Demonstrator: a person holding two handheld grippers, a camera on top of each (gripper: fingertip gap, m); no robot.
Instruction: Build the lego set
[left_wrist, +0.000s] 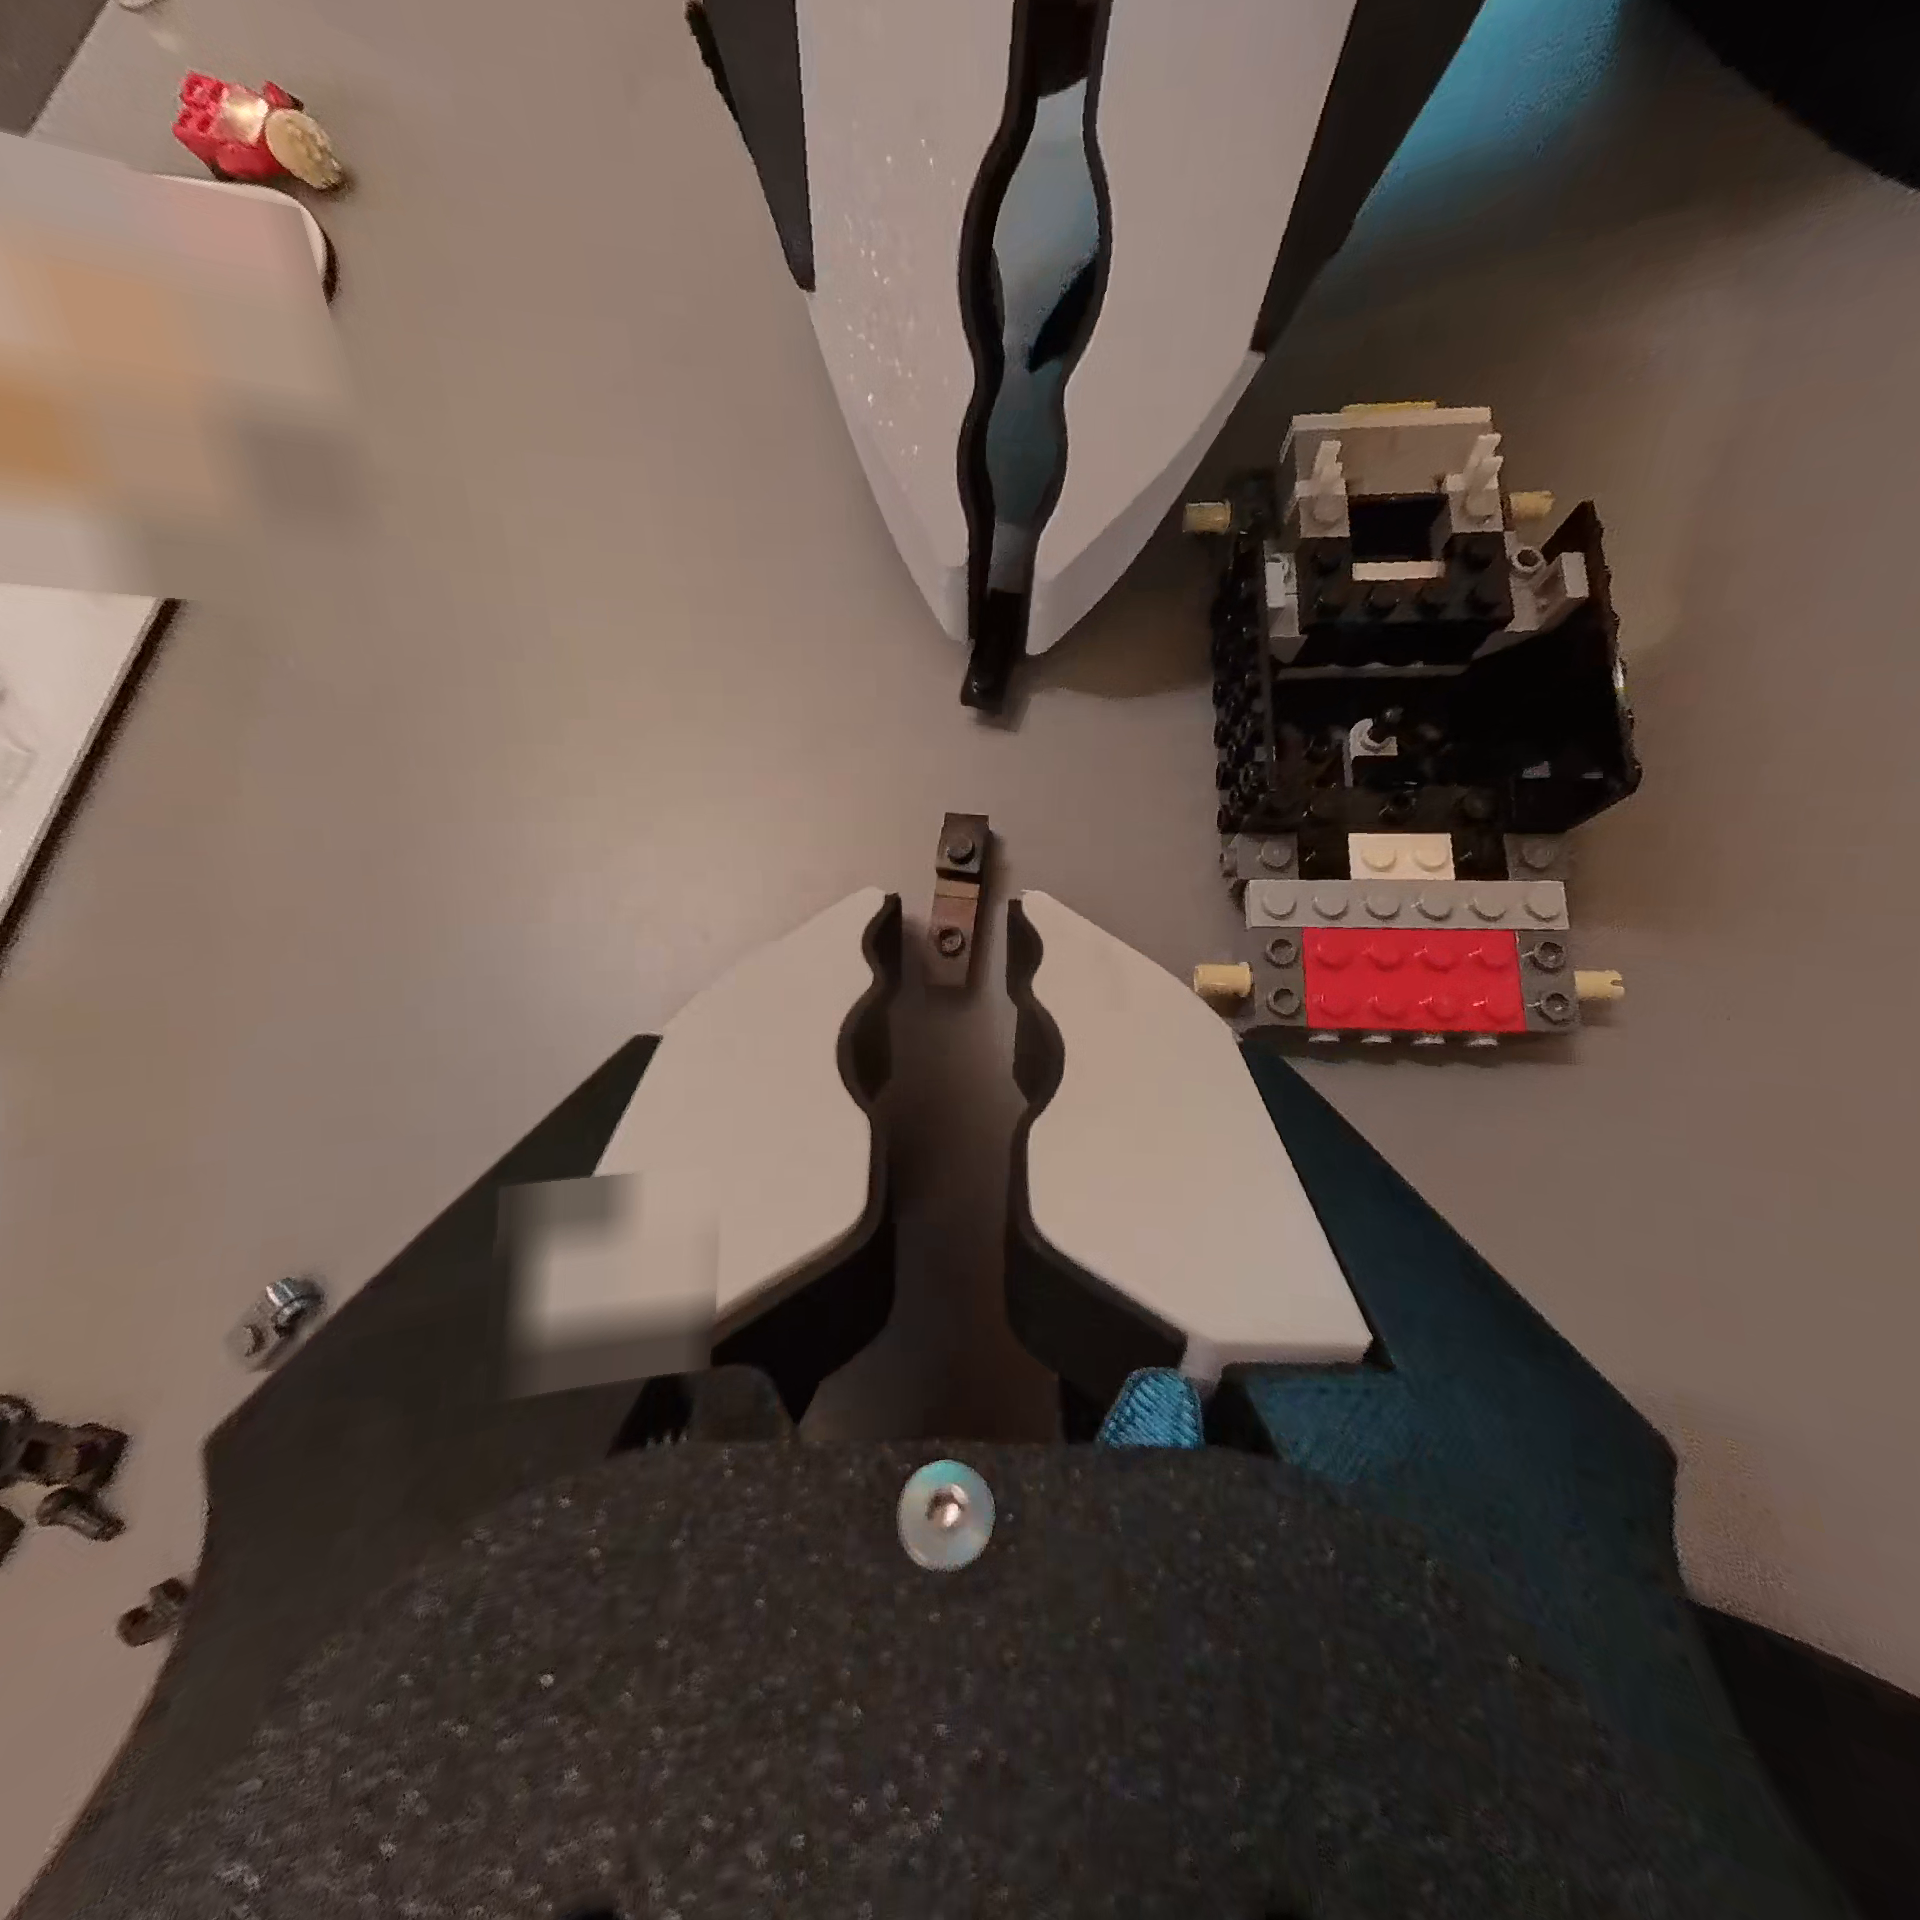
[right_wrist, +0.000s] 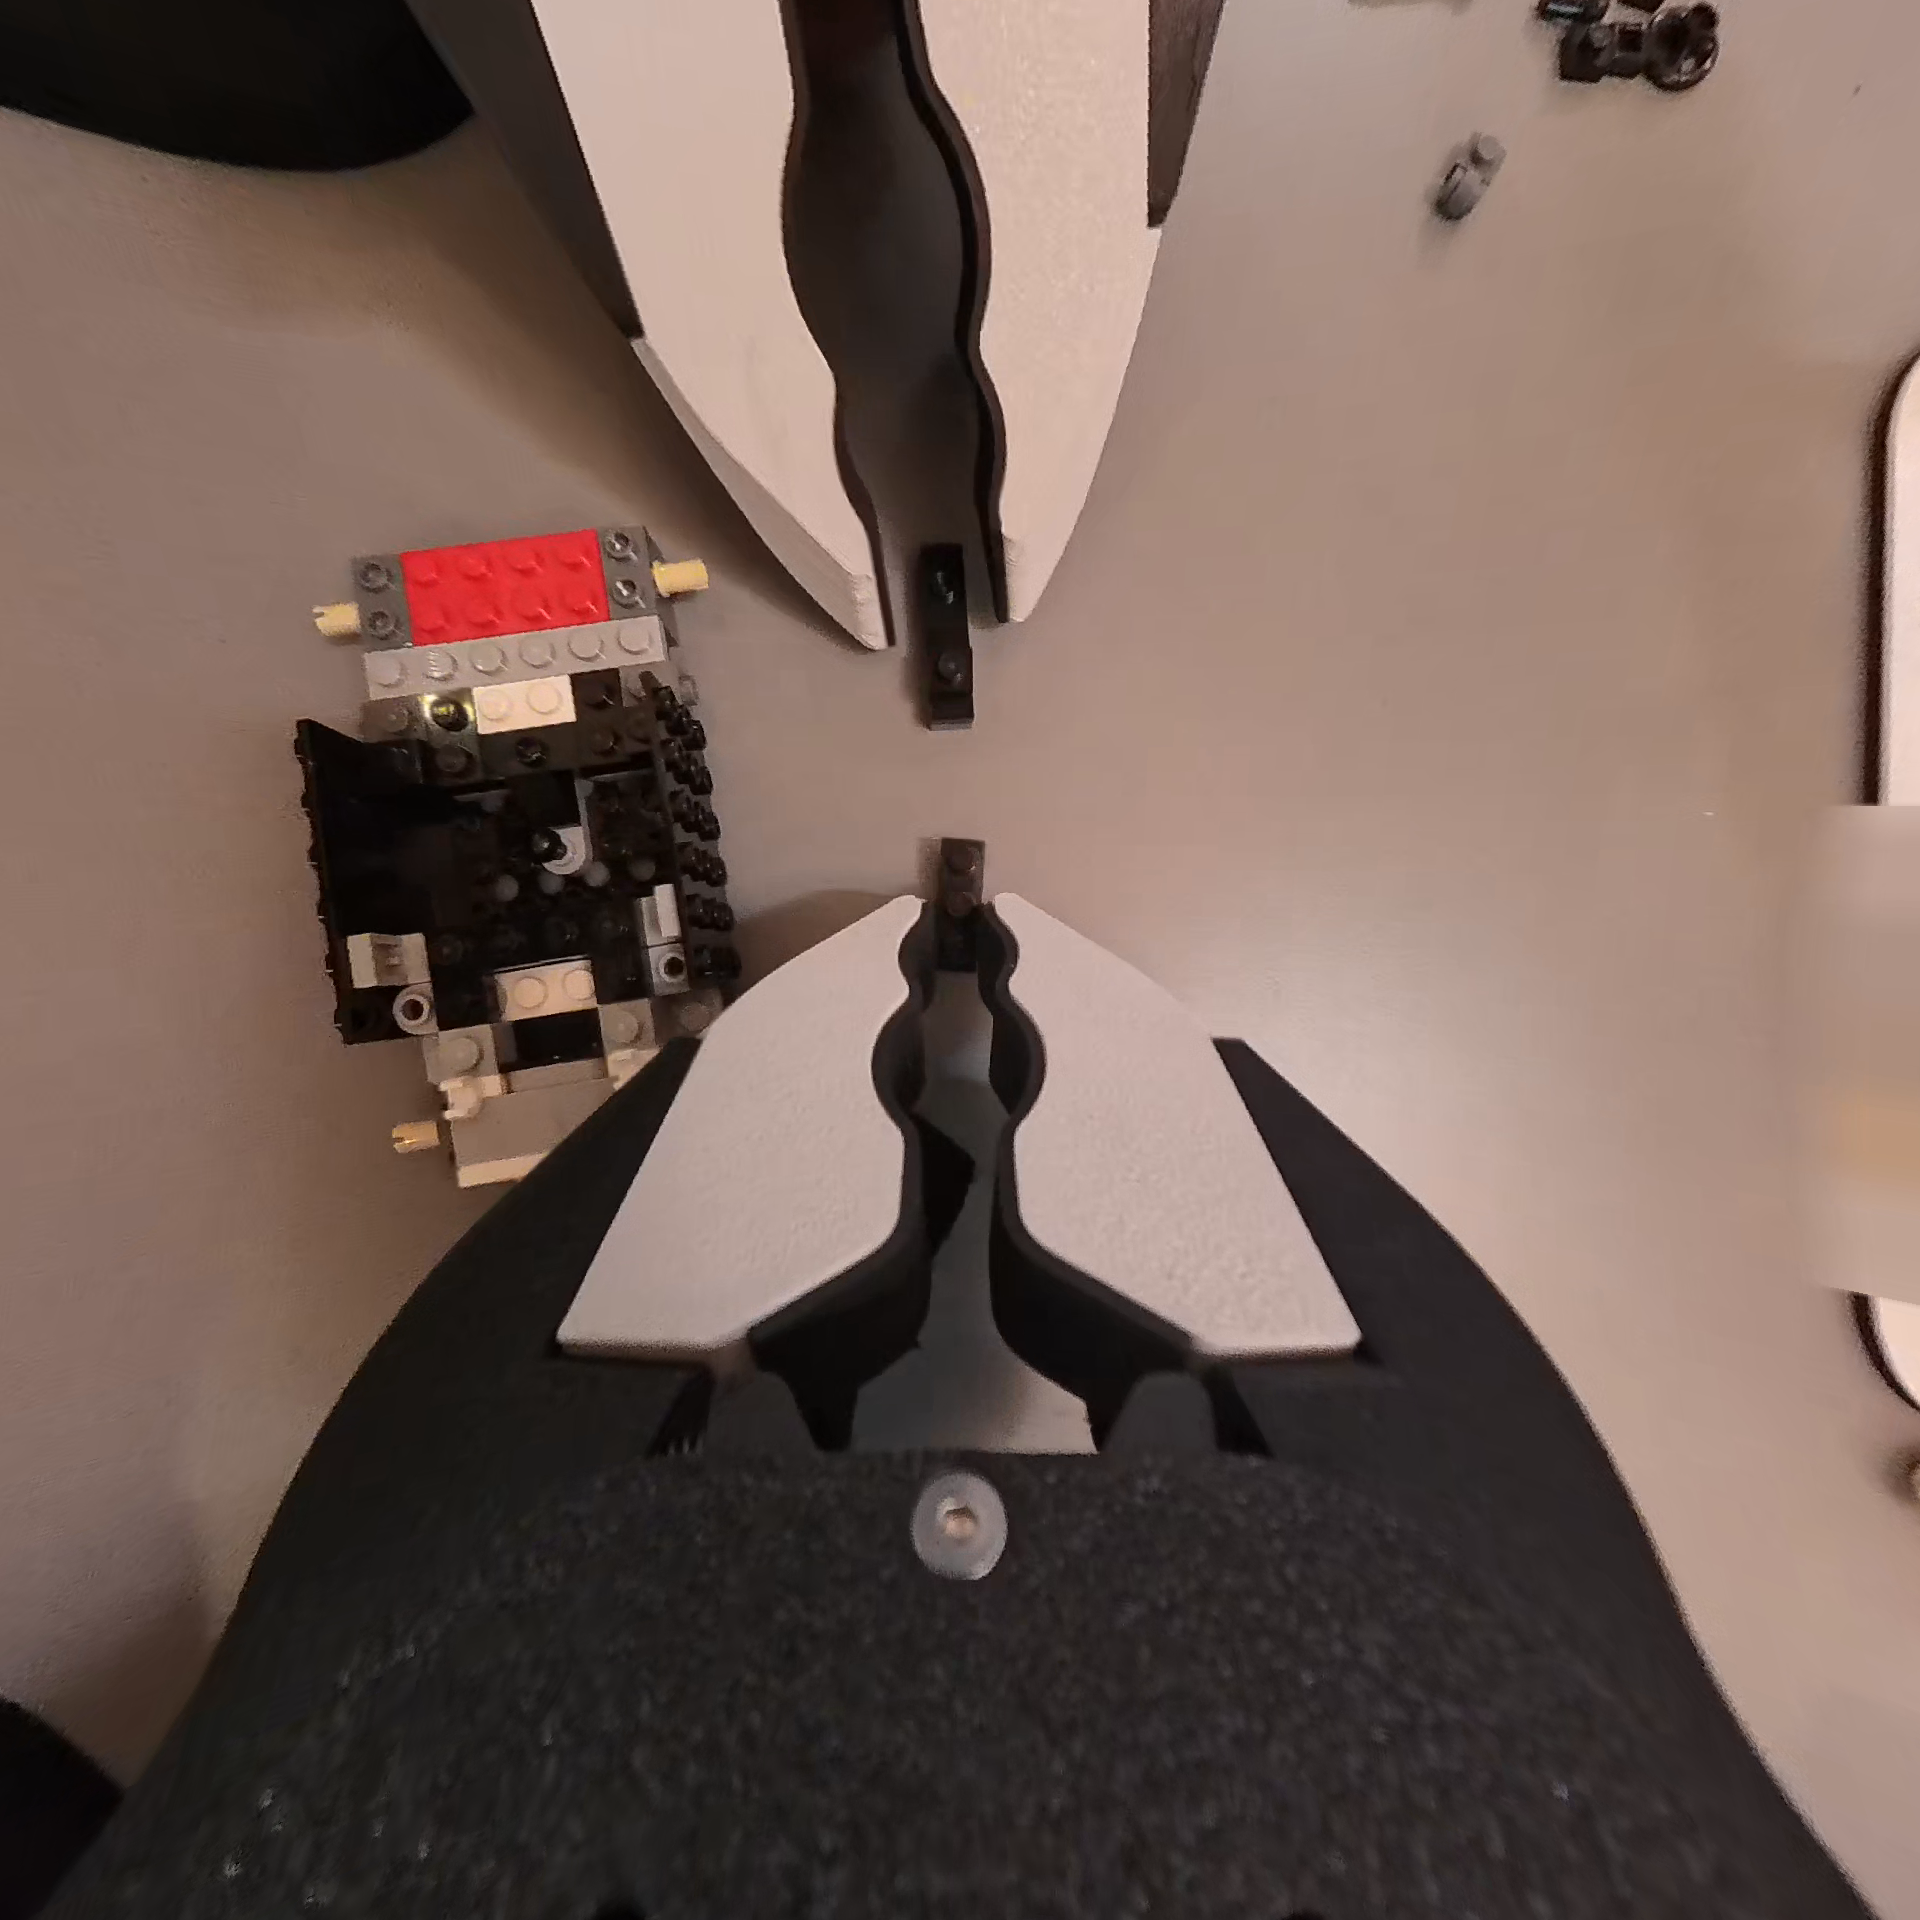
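— Right gripper (right_wrist: 958, 906) state?
— Clamped on a small dark studded plastic plate (right_wrist: 961, 878); I aim it at the left gripper (left_wrist: 954, 906), fingers apart astride a second dark plate (left_wrist: 960, 862), probably to join them. Black-and-red brick vehicle (left_wrist: 1423, 748) sits beside, on grey table (left_wrist: 582, 727).

We see the left claw (left_wrist: 951, 914) and right claw (right_wrist: 958, 909) facing each other tip to tip over the tabletop (left_wrist: 540, 727), a small dark piece (left_wrist: 956, 914) between the left tips, another small piece (right_wrist: 958, 899) in the right's. The half-built model (left_wrist: 1418, 748) sits on the tabletop beside both, to the left claw's right.
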